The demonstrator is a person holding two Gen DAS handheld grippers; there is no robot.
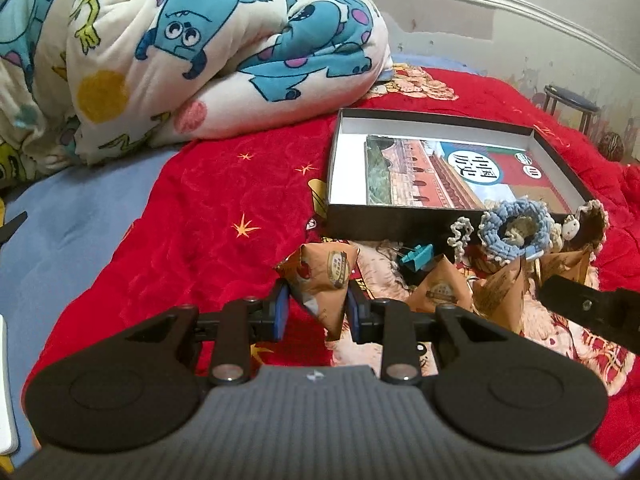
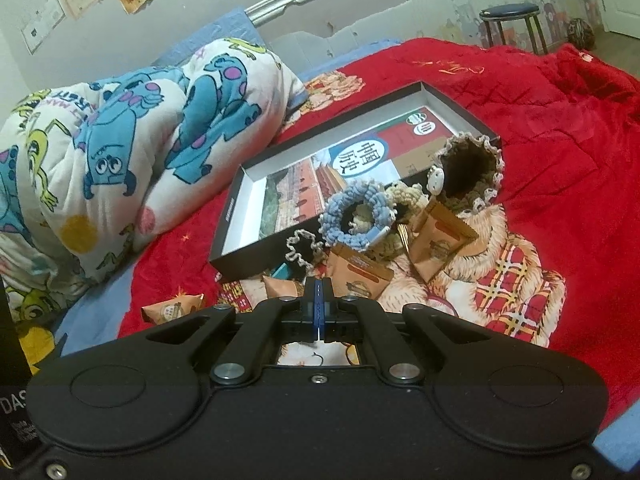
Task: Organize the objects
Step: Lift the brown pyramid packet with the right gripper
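Observation:
My left gripper is shut on a brown pyramid-shaped snack packet, held just above the red blanket; that packet shows at the left in the right wrist view. Other brown packets lie beside it with a blue crocheted ring and a brown crocheted pouch. An open black box with a picture book inside sits behind them. My right gripper is shut and empty, hovering near the packets, ring and box.
A folded cartoon quilt lies at the back left of the bed. A small teal clip lies among the packets. A stool stands beyond the bed's far edge. The red blanket covers the bed.

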